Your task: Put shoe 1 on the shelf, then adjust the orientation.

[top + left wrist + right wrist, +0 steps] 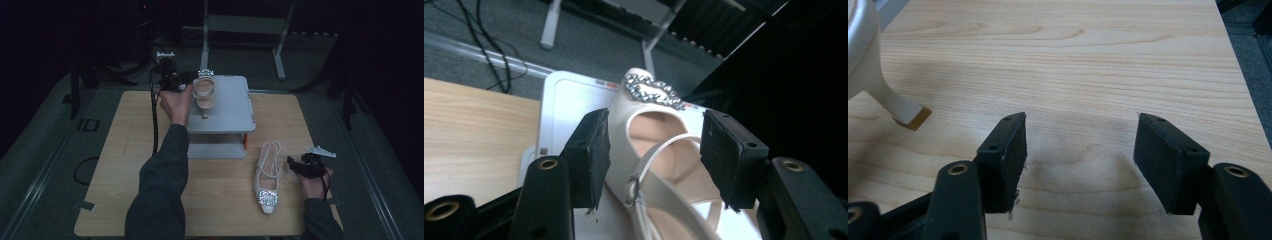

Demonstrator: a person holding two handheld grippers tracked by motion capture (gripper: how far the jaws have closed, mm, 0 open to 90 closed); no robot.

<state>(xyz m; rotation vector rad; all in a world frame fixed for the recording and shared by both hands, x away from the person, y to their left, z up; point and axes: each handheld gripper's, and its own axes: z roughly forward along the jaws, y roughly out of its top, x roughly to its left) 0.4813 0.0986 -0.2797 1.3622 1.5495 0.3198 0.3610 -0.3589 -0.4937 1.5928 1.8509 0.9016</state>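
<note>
Left hand-held gripper (654, 150) spread wide around shoe (659, 150) on grey stand (230, 107)

Between your left jaws, untouched by either pad, sits a cream slingback shoe (659, 165) with a jewelled buckle, upright on the grey stand (569, 100). Its twin (868, 60) lies on the table left of your right jaws, heel nearest them.
</note>
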